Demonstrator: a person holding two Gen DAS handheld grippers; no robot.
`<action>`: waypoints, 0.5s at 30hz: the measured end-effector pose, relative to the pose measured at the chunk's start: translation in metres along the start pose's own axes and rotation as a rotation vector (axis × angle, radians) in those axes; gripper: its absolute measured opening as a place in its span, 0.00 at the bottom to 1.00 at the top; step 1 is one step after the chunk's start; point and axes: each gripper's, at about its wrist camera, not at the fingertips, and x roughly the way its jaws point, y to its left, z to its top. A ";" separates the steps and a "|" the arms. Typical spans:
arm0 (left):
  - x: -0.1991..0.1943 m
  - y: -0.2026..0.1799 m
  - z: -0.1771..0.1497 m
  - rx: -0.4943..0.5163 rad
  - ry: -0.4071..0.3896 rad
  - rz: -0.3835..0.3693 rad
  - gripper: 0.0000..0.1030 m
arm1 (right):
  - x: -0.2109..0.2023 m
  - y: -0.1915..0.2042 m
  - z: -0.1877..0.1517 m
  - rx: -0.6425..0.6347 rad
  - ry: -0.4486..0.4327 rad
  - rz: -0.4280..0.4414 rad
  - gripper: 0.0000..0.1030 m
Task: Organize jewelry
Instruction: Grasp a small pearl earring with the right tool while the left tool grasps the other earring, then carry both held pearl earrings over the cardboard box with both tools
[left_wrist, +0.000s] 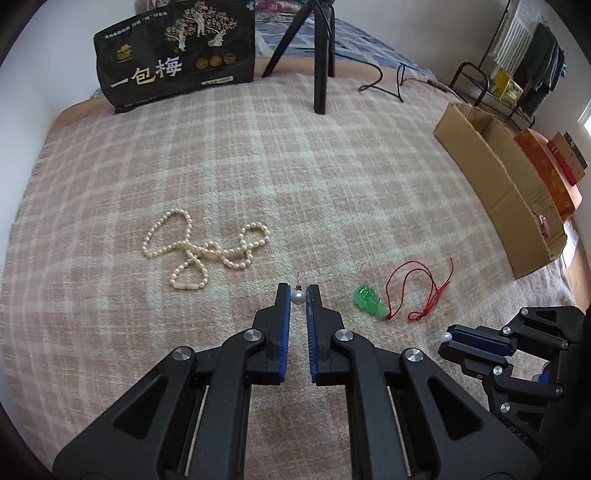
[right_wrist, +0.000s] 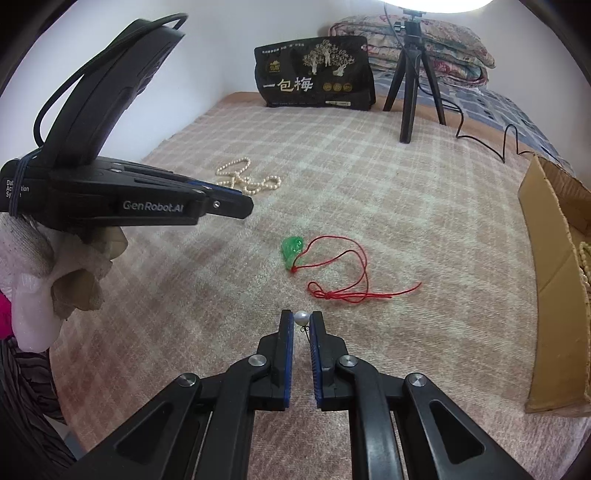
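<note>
left hand-held gripper (left_wrist: 298, 295): clamped narrow on a pearl earring (left_wrist: 297, 297), post pointing up and away.
right hand-held gripper (right_wrist: 302, 319): pinched on a second pearl earring (right_wrist: 301, 316), post hanging toward the camera.
green pendant (right_wrist: 291, 249): on the bed blanket (right_wrist: 424, 206), just ahead of both, red cord (right_wrist: 343, 273) trailing right.
pearl necklace (left_wrist: 201, 251): farther, ahead-left.
cardboard box (right_wrist: 550, 280): right edge; probable drop spot, right hand-held gripper nearer.

both wrist views downward, close, sharing blanket (left_wrist: 258, 166)
</note>
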 end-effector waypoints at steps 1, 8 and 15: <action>-0.003 0.001 0.001 -0.005 -0.006 -0.004 0.06 | -0.003 0.000 0.001 0.000 -0.006 -0.003 0.06; -0.024 -0.005 0.009 -0.012 -0.065 -0.025 0.06 | -0.026 -0.009 0.005 0.018 -0.058 -0.024 0.06; -0.042 -0.019 0.021 -0.019 -0.119 -0.064 0.06 | -0.057 -0.021 0.007 0.039 -0.122 -0.047 0.06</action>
